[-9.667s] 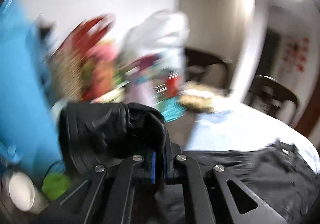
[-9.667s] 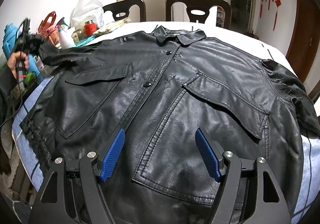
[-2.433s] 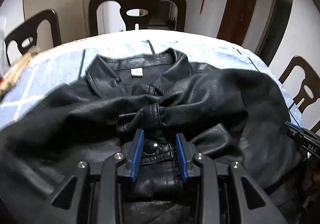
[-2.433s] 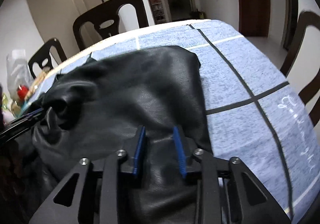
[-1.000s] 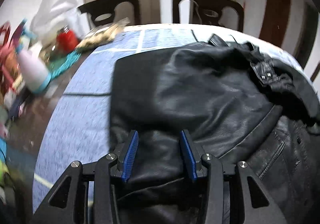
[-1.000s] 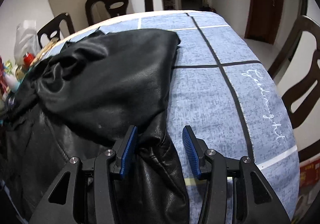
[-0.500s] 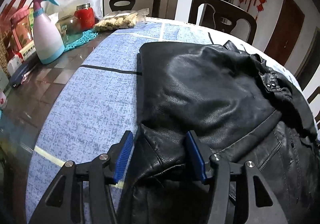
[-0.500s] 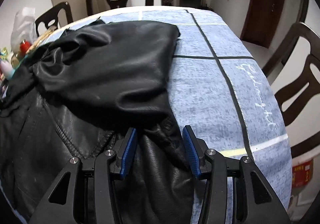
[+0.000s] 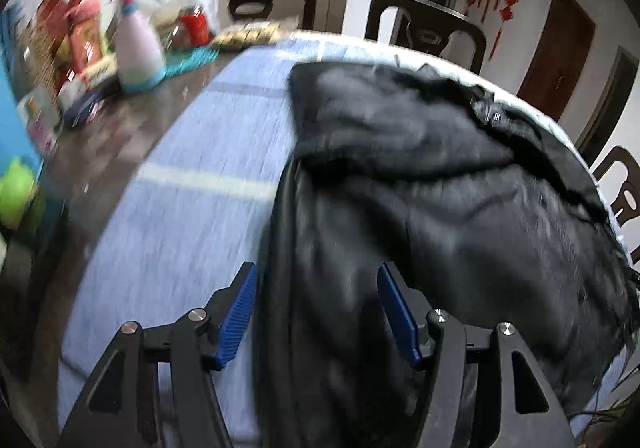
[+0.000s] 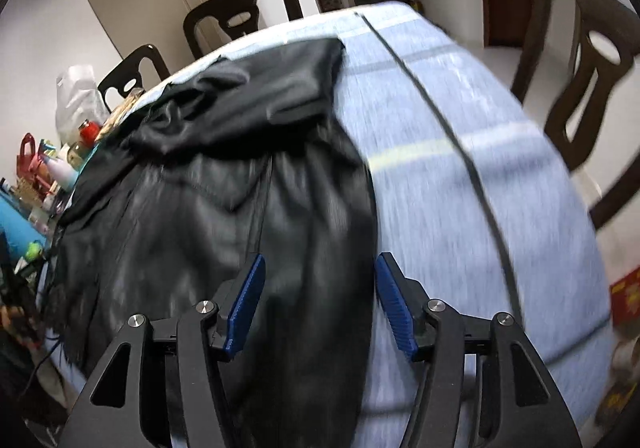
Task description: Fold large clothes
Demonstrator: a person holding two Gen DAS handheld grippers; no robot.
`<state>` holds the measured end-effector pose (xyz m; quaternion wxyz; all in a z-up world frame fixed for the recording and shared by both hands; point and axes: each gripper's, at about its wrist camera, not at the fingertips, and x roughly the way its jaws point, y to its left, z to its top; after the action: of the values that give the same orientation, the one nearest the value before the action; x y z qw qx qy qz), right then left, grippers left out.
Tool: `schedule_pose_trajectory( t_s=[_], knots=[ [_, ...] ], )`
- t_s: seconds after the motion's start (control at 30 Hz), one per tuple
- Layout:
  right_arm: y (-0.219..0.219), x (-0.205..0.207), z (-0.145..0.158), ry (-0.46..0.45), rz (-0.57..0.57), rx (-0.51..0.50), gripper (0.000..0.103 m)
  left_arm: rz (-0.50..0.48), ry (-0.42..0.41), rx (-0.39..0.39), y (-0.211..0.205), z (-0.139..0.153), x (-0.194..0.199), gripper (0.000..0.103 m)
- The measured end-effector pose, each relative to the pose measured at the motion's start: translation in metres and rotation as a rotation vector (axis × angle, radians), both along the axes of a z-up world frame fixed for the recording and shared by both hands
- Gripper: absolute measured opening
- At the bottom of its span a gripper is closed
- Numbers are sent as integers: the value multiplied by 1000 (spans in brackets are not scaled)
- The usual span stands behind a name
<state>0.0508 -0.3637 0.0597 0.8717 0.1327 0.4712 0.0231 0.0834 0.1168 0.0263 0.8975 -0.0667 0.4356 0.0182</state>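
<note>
The bench (image 10: 460,183), round and under a blue cloth with a line pattern, carries the black leather jacket (image 9: 420,183), which lies across its middle with both sleeves and side panels already turned in over the body. Judging by that, the side folds look done and the step in hand is the lengthwise fold: bringing the jacket's near hem up toward its collar end.

The left tongs (image 9: 318,314) are spread wide, straddling the jacket's near left edge with nothing pinched between the blue pads. The right tongs (image 10: 318,302) are likewise spread, set over the jacket's near right edge, where the leather drapes down toward the camera. Both views are blurred, so whether the pads touch the leather cannot be told.

The next move probably calls for both tongs to close on the hem at matching spots, lift together and carry it away over the jacket; the leather looks thick and slick, so a shallow bite might slip.

Left of the jacket there is a bare strip of cloth, then a spray bottle (image 9: 138,47), a red jar (image 9: 194,27) and other clutter on the bench's far left. Right of the jacket the cloth runs clear to the bench's rim, with a chair (image 10: 580,75) just beyond. Two more chairs stand past the jacket's far end, leaving room for the fold to land.
</note>
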Motion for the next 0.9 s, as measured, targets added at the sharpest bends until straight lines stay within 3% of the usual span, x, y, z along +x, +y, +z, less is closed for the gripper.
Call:
schedule_pose_trajectory(
  t_s=[0.1, 0.43, 0.5, 0.53, 0.63, 0.7, 0.77, 0.9],
  knots=[
    [6, -23, -2, -10, 10, 10, 60, 11, -15, 6, 2, -4, -23, 65],
    [24, -54, -4, 0, 90, 158, 61, -32, -39, -142, -3, -3, -70, 65],
    [19, -55, -6, -6, 55, 198, 55, -30, -47, -136, -6, -4, -71, 65],
    [17, -55, -7, -5, 36, 211, 44, -22, -50, -140, -6, -4, -71, 65],
    [12, -51, -12, 18, -7, 216, 20, -10, -41, -118, -8, -3, -69, 52],
    [9, -54, -11, 13, -14, 238, 13, -10, -41, -123, -7, -2, -69, 31],
    [4, -58, -10, -9, -30, 294, 11, -5, -62, -171, 1, 2, -72, 14],
    [-11, -70, -1, -83, -56, 400, 9, 74, -145, -340, 39, 15, -84, 7]
  ],
)
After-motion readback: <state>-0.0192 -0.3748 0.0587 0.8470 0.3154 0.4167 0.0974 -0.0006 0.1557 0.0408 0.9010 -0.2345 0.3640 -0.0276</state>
